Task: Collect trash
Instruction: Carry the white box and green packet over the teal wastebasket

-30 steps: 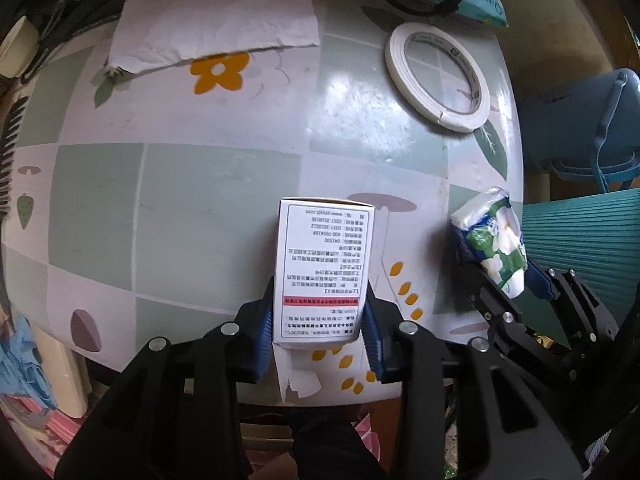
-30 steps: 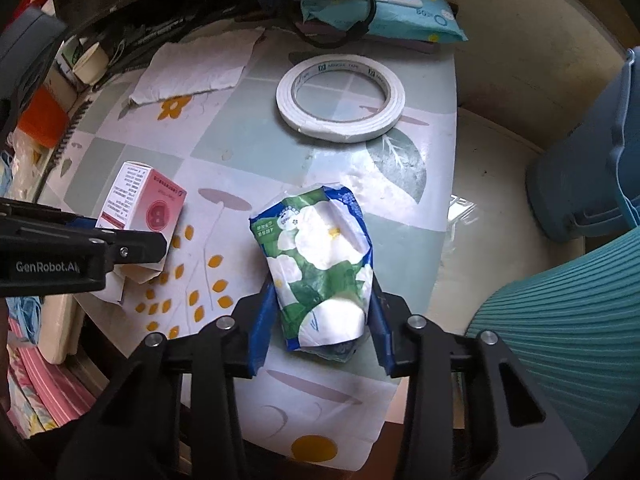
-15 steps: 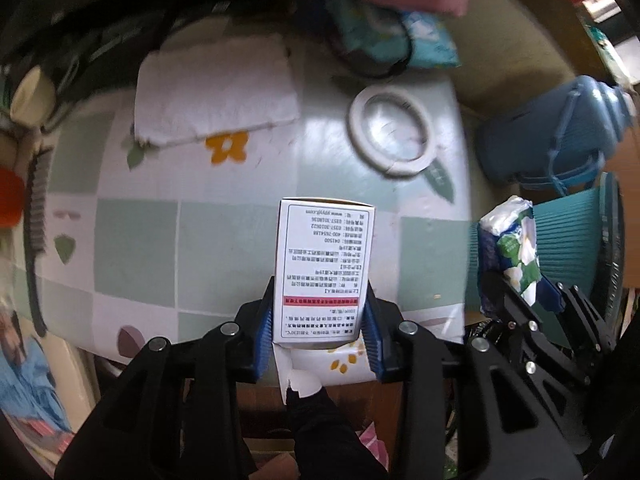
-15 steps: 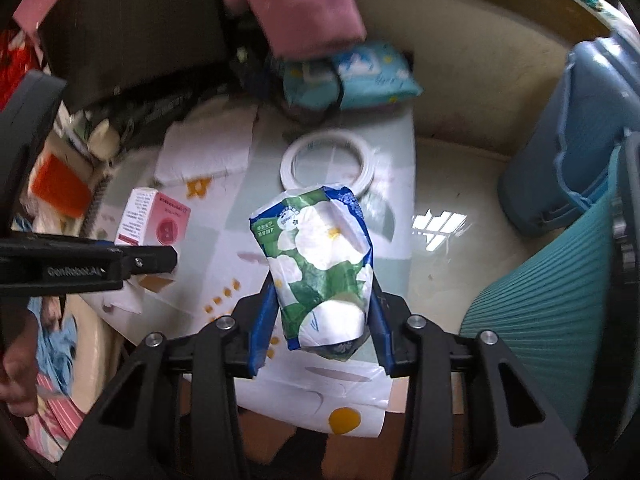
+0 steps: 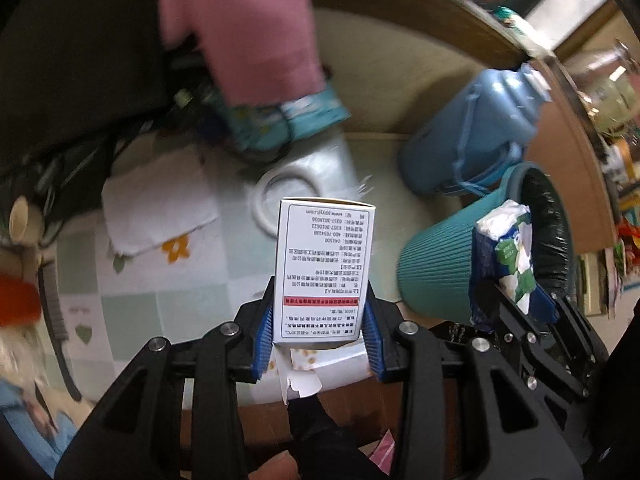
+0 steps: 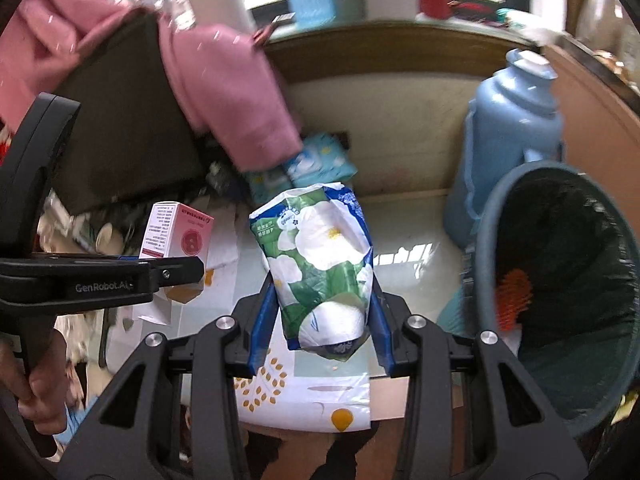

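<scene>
Fingers point(image 5: 267, 336) clamp box point(image 5: 324, 272) | right view: orange scrap point(image 6: 514, 294) in bin point(image 6: 486, 280)

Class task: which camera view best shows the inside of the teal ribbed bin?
The right wrist view: the teal ribbed bin shows its black liner and something orange inside. The left wrist view shows mostly its outer wall, partly hidden by a floral packet.

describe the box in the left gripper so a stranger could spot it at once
Start at the teal ribbed trash bin beside the table. Left of it, the left gripper clamps a small upright carton. Unlike the floral tissue pack nearby, it is rigid, white-sided with print and a red bar, pink-fronted.
</scene>
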Available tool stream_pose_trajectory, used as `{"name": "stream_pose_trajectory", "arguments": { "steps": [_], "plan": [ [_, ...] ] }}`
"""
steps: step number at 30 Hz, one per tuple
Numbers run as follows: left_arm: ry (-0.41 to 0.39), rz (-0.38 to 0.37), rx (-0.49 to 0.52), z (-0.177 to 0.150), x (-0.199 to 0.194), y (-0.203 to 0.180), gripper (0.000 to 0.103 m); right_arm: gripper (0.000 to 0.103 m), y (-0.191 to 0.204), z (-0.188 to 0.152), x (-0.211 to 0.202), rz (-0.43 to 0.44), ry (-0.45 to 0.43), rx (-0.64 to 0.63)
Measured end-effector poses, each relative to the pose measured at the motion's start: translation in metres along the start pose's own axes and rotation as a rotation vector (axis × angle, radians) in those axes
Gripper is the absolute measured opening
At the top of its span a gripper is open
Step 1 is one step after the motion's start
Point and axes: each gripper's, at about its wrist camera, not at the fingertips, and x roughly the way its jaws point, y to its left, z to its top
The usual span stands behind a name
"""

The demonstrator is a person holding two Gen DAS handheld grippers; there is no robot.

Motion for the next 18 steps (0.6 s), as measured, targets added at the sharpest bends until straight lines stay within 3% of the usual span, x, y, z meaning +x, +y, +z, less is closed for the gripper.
{"name": "stream_pose_trajectory", "arguments": {
  "steps": [9, 18],
  "plan": [
    [-0.030, -0.071, 0.178, 0.020, -0.014, -0.079, 0.037, 0.042, -0.049, -0.002, -0.049, -0.099, -0.084, 0.131],
    [-0.027, -0.112, 0.343, 0.020, -0.011, -0.157, 0.037, 0.042, -0.101, -0.012, -0.082, -0.181, -0.129, 0.234]
  ]
}}
